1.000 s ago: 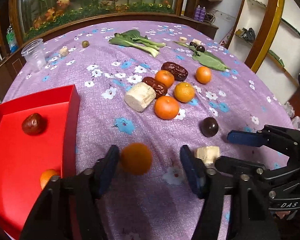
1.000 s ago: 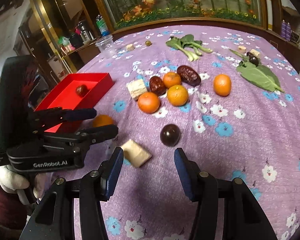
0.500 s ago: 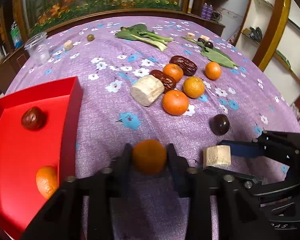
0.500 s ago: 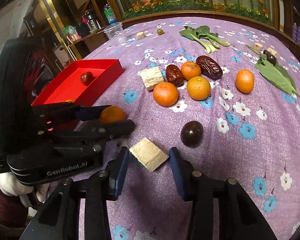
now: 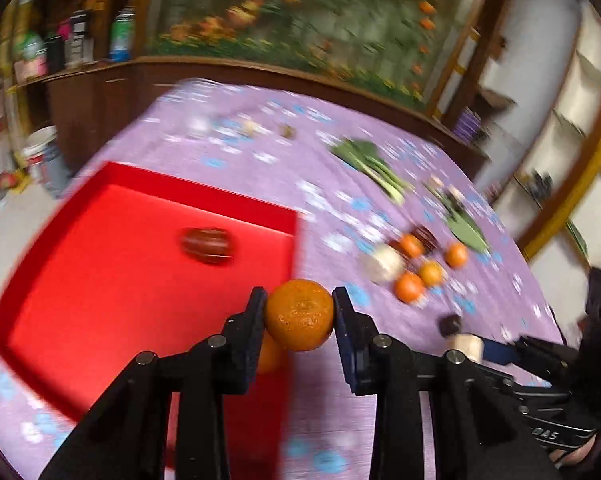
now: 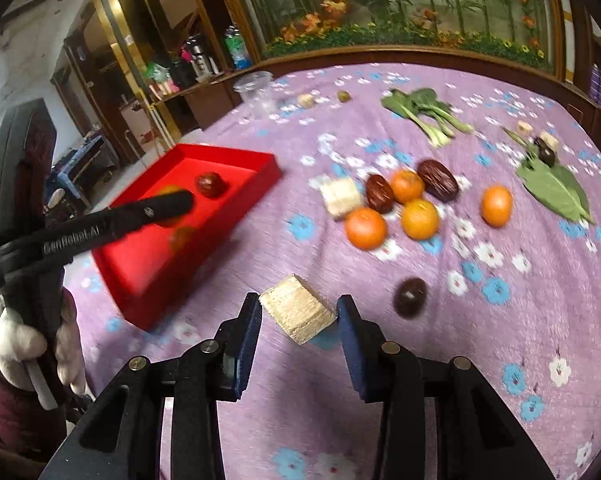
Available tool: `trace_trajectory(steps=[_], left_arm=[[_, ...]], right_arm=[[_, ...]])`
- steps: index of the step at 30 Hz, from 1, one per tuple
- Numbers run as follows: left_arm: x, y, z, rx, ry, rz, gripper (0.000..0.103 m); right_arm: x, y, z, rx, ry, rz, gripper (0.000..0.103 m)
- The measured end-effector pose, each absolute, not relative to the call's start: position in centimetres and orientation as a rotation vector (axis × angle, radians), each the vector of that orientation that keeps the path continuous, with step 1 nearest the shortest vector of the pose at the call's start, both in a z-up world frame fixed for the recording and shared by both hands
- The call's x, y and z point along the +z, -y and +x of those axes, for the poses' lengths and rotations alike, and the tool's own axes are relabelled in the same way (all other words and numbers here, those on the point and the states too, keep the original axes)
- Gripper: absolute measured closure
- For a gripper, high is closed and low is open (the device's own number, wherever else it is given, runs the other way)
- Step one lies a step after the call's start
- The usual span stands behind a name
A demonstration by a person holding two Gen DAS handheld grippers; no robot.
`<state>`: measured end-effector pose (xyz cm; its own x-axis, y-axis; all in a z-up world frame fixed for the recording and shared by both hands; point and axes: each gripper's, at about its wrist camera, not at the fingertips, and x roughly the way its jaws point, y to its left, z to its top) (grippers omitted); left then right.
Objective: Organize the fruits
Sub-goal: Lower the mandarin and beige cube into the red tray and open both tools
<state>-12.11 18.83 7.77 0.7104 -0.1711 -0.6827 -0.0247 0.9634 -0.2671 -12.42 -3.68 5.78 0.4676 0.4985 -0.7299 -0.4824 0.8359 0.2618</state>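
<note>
1. Your left gripper is clamped on an orange mandarin, both pads pressed against its sides; it hangs over the near right edge of the red tray
2. Inside the tray lie a dark red fruit towards the back and a second mandarin, partly hidden behind the left finger
3. Your right gripper is narrowed around a pale beige cube; the pads sit just beside the cube's corners, and you cannot tell from this view whether they are pressing it or whether it rests on the cloth
4. A small dark round fruit lies on the purple flowered tablecloth, just right of the right finger
5. Further back sits a cluster: four mandarins, two dark brown dates and another pale block, close together or touching
6. Beyond them lie leafy greens and a large green leaf; a clear plastic cup stands at the far left edge of the table
7. The left view is blurred, so small details there are unclear
</note>
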Motion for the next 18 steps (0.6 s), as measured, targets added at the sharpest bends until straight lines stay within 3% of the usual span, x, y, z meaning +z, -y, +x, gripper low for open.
trace_trajectory(steps=[8, 18], left_arm=[[6.8, -25.9, -13.5, 0.126, -0.76, -0.349, 0.071], [4.6, -28.0, -13.4, 0.236, -0.783, -0.308, 0.071]], right_arm=[[7.4, -2.8, -12.4, 0.732, -0.893, -0.012, 0.06], [5.8, -12.2, -11.8, 0.855, -0.924, -0.092, 0.06]])
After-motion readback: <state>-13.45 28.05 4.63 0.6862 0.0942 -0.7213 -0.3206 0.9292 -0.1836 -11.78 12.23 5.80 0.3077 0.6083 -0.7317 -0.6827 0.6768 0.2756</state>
